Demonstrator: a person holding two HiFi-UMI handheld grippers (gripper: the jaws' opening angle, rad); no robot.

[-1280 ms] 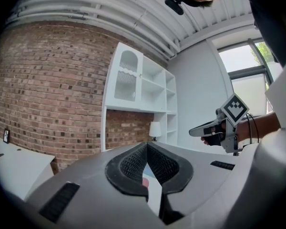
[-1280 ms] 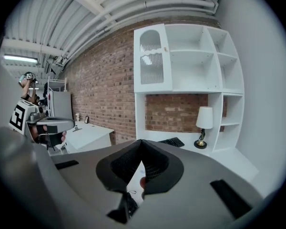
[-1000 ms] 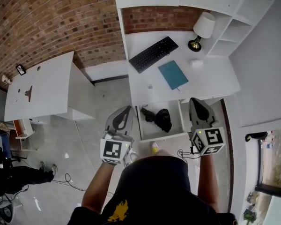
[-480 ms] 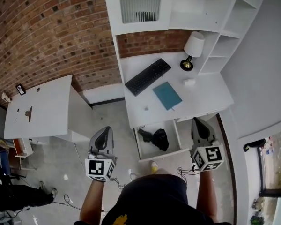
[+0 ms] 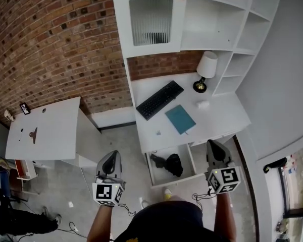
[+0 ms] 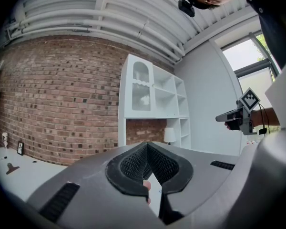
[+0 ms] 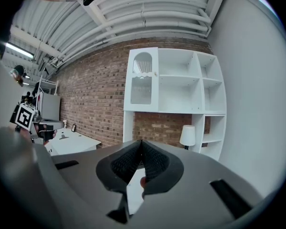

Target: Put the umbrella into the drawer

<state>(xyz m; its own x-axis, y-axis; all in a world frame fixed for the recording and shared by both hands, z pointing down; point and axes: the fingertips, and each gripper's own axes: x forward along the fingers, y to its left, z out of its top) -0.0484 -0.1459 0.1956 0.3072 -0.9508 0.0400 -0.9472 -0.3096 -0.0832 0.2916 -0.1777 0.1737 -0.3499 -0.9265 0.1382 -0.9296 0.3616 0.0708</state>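
Find the umbrella [image 5: 167,164], a dark folded bundle, lying inside the open drawer [image 5: 156,174] under the white desk [image 5: 217,120], toward the drawer's back and middle. Place it between the two tools and apart from both: left gripper [image 5: 111,156] well off the drawer's left side, out over the floor; right gripper [image 5: 213,145] near the drawer's right front corner. Touching neither.

Read both tools as clenched on nothing: left gripper [image 6: 147,147] pads meet at the tip, right gripper [image 7: 140,144] likewise, only white desk surface showing in the gap behind the pads.

Cannot make out the umbrella's handle or strap from the head view; too small and dark. See no umbrella or drawer in either gripper view, own jaws blocking the lower field. Note forearms cut off at the bottom edge behind the dark shirt.

Record both grippers held about level, side by side, marker cubes toward the body, tips pointing at the desk and shelving.
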